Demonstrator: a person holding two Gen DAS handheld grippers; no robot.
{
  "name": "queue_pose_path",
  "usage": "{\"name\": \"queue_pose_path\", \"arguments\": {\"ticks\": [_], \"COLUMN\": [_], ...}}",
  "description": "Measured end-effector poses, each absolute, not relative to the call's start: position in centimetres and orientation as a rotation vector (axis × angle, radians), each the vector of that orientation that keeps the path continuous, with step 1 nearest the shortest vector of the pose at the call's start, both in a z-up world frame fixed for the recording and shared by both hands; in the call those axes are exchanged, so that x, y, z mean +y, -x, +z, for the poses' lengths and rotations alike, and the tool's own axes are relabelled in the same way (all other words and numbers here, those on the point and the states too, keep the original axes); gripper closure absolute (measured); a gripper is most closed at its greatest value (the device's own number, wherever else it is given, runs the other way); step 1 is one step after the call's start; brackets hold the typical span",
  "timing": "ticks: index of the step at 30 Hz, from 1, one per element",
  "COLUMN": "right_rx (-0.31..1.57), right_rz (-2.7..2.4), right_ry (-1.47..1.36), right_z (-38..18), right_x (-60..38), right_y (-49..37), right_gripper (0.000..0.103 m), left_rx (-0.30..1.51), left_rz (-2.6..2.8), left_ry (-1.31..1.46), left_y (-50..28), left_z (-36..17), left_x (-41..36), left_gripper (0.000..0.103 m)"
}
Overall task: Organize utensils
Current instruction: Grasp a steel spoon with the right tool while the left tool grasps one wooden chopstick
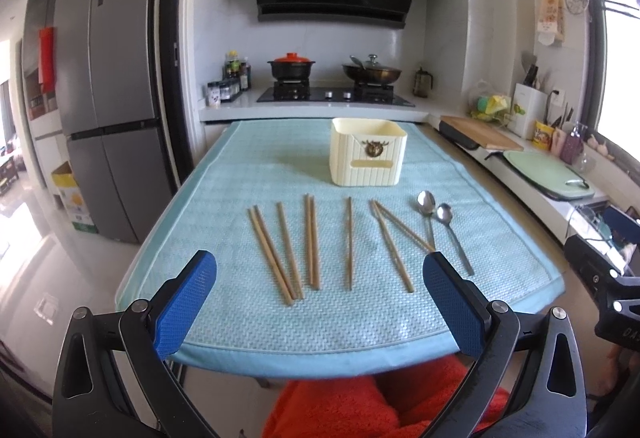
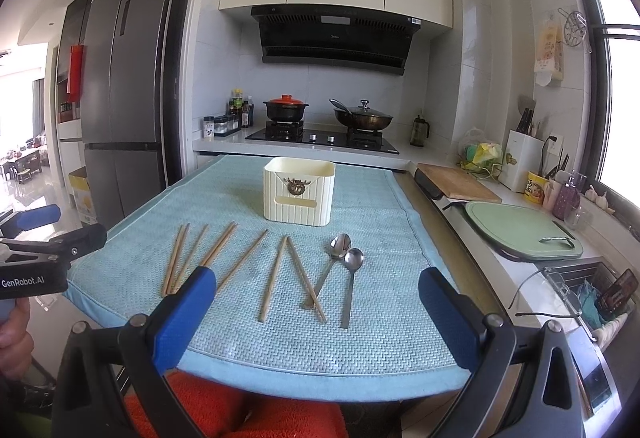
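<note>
Both claws spread wide, nothing held. Left claw [image 1: 320, 270] hangs over the near edge of the blue mat [image 1: 248, 322]; right claw [image 2: 318, 284] same, offset toward the mat's right side.

Utensils all flat on the mat, ahead of the claws:
- Wooden chopsticks [image 1: 310, 240] in a loose row, lengthwise away from the left claw. Most of the row sits between its two blue pads [image 1: 186, 302]. From the right claw they lie ahead and to the left; its left pad covers the near ends of some of them.
- Rightmost chopstick pair [image 1: 394, 244] splays into a V, tips meeting at the far end; the right-hand stick crosses one spoon handle.
- Two metal spoons [image 2: 344, 270] side by side, bowls far, handles near. Just beyond the left claw's right pad; roughly dead ahead of the right claw, between its pads.

Cream holder box [image 1: 368, 152] upright on the mat, open top, past the utensils, well apart from both claws. Ahead-right of the left claw, slightly ahead-left of the right claw.

Stove [image 2: 320, 138] with two pots on the counter behind the mat. Green tray [image 2: 524, 234] on the side counter, right of the right claw.
</note>
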State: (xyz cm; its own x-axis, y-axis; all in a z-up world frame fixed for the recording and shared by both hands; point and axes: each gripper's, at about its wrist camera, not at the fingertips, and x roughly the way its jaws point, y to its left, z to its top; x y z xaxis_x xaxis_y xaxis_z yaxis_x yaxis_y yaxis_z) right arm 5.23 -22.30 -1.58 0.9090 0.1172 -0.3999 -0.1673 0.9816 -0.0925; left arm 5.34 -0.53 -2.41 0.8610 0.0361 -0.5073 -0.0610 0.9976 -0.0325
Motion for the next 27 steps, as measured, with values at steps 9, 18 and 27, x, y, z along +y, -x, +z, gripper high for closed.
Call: {"name": "queue_pose_path", "arguments": {"ticks": [9,18,27], "right_rx": [0.467,0.525,0.581], "right_rz": [0.152,0.179,0.197], "right_ry": [0.119,0.111,0.087], "right_z": [-2.6,-3.9,-5.8], "right_x": [-22.2,-21.7,-22.3], "right_y": [-7.8,-9.8,-12.8], "right_gripper": [0.0,0.0,0.0], "left_rx": [0.625,0.66,0.786], "left_rz": [0.088,0.049,0.091], "left_ry": [0.03,0.077,0.207], "left_y": [-8.3,-9.8,-13.8], "left_z": [-4.1,-5.1,-8.8], "left_x": [-0.2,0.9,5.0], "left_gripper": [0.0,0.0,0.0]}}
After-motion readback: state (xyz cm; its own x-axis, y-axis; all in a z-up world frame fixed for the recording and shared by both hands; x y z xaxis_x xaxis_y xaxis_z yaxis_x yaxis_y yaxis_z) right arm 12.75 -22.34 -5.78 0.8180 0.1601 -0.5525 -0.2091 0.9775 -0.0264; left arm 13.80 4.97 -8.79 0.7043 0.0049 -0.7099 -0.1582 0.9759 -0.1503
